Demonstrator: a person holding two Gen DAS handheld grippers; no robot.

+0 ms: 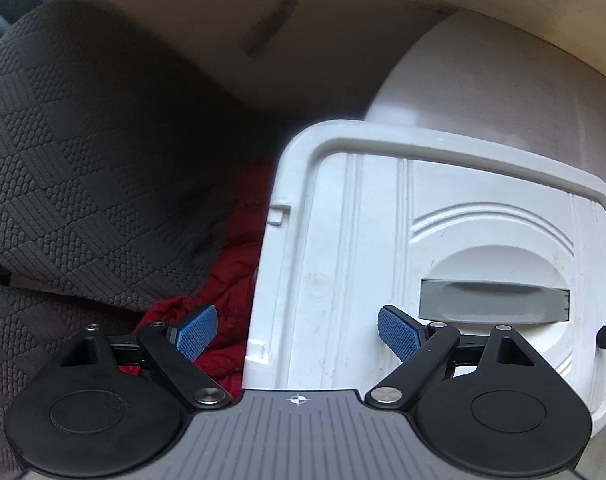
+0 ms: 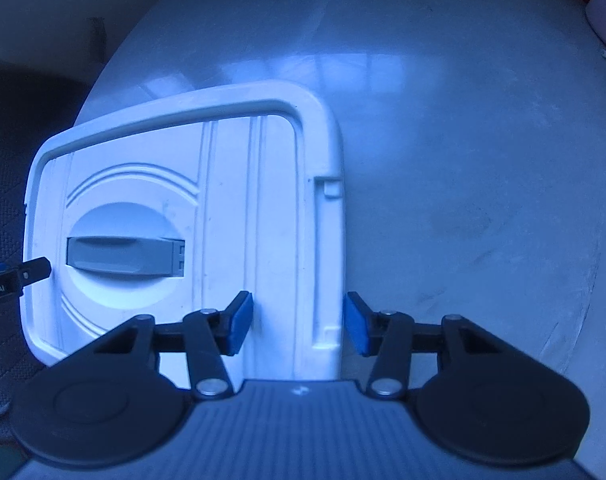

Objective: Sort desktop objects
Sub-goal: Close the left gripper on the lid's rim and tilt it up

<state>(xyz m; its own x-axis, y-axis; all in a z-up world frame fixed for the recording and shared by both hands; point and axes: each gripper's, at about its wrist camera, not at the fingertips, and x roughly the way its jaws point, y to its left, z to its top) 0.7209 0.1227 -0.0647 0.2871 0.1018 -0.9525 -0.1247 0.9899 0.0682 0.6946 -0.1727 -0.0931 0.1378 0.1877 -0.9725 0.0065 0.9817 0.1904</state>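
You held both grippers, left [image 1: 297, 330] and right [image 2: 298, 322], jaws open, straddling the white lid's [image 2: 231, 200] near edge, its grey handle [image 2: 123, 256] lying crosswise between them.

left view dim and soft, right view blue-tinted — fisheye-bent edges

Grey textured chair [image 1: 75, 152], round table [image 2: 483, 160]

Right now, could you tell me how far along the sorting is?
Nothing shows as sorted: the round table carries only the white box, lid closed, grey handle flat. In hand: the left gripper and right gripper straddle opposite lid edges, both open. Left: opening it, sorting.
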